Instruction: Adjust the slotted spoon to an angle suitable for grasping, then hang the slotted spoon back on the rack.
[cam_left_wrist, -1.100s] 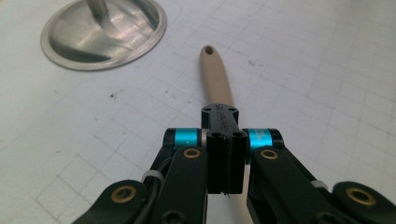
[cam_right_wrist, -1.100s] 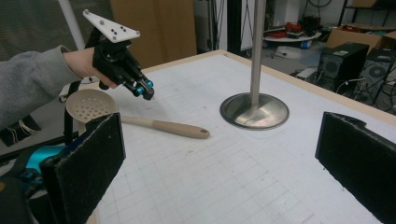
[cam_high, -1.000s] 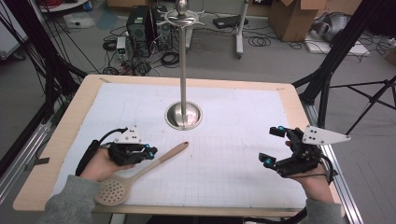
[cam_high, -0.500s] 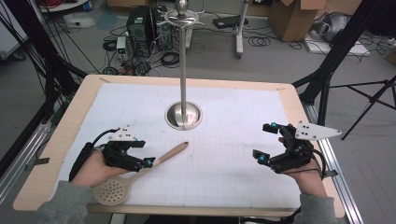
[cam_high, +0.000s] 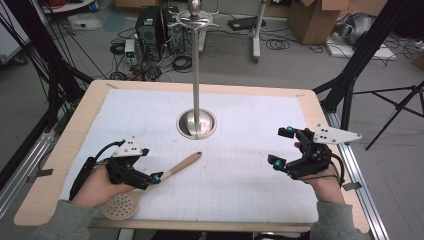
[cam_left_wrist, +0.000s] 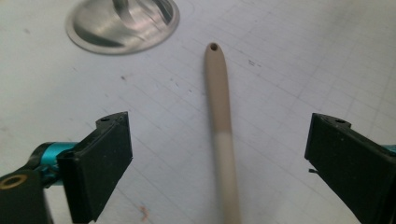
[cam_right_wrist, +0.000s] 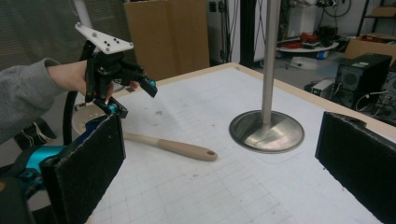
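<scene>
A pale wooden slotted spoon (cam_high: 182, 164) lies flat on the white grid mat, its round head (cam_high: 120, 206) near the front edge by the left hand. My left gripper (cam_high: 151, 179) sits low over the handle. Its jaws have just been opening and now stand wide, with the handle (cam_left_wrist: 218, 88) lying between them untouched by either pad (cam_left_wrist: 105, 158). My right gripper (cam_high: 280, 146) hovers open at the right side of the mat, nothing between its jaws (cam_right_wrist: 219, 163). It faces the spoon (cam_right_wrist: 182, 149) and the left gripper (cam_right_wrist: 133, 99).
A steel stand with a round base (cam_high: 196, 123) and a tall pole (cam_high: 195, 65) rises from the middle of the mat, just beyond the spoon's handle tip. The wooden table edge (cam_high: 65, 150) frames the mat. Computers, cables and boxes lie on the floor beyond.
The left gripper's jaws have spread apart around the spoon handle, and that hand has drawn back a little towards the front. The spoon has stayed in place. The right hand has barely shifted.
</scene>
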